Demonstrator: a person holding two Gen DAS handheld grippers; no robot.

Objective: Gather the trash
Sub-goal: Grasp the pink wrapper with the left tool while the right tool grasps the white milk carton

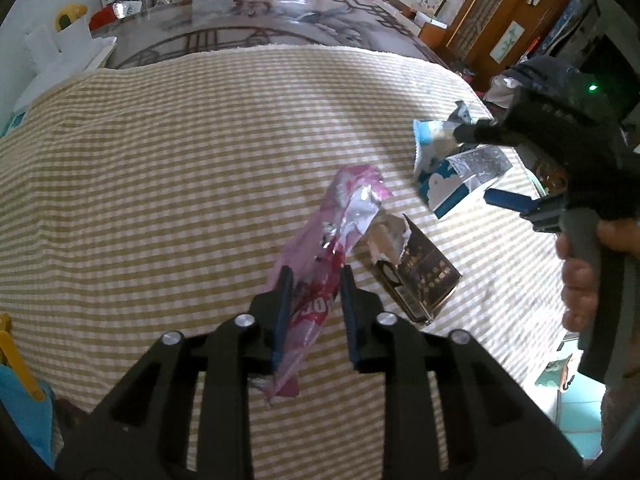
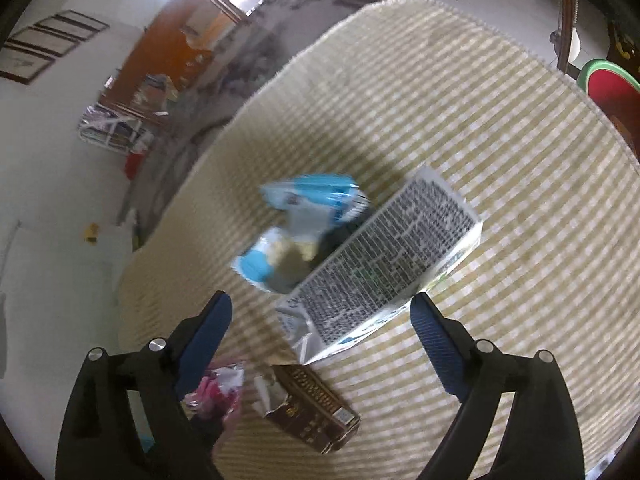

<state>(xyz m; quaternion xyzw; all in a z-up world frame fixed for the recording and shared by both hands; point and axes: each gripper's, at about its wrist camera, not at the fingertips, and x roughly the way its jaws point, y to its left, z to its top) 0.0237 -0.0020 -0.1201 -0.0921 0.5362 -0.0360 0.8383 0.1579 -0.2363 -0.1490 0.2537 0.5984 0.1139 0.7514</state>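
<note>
A crumpled pink wrapper (image 1: 344,216) stands up from between the pads of my left gripper (image 1: 314,280), which is shut on its lower part; its tail hangs below the fingers. Just right of it a torn brown box (image 1: 420,276) lies on the striped cloth (image 1: 160,200). My right gripper (image 2: 320,300) is wide open above a white pouch with printed text (image 2: 384,264), and no pad touches it. A crumpled blue-and-white packet (image 2: 304,208) lies beyond the pouch. The brown box (image 2: 316,420) and the pink wrapper (image 2: 224,388) show near the bottom of the right wrist view.
The yellow-and-white cloth covers the near part of a dark patterned tabletop (image 1: 280,20). A person's hand (image 1: 580,280) holds the right gripper (image 1: 476,168) at the cloth's right edge. A red and green chair (image 2: 612,92) stands beyond the table's far side.
</note>
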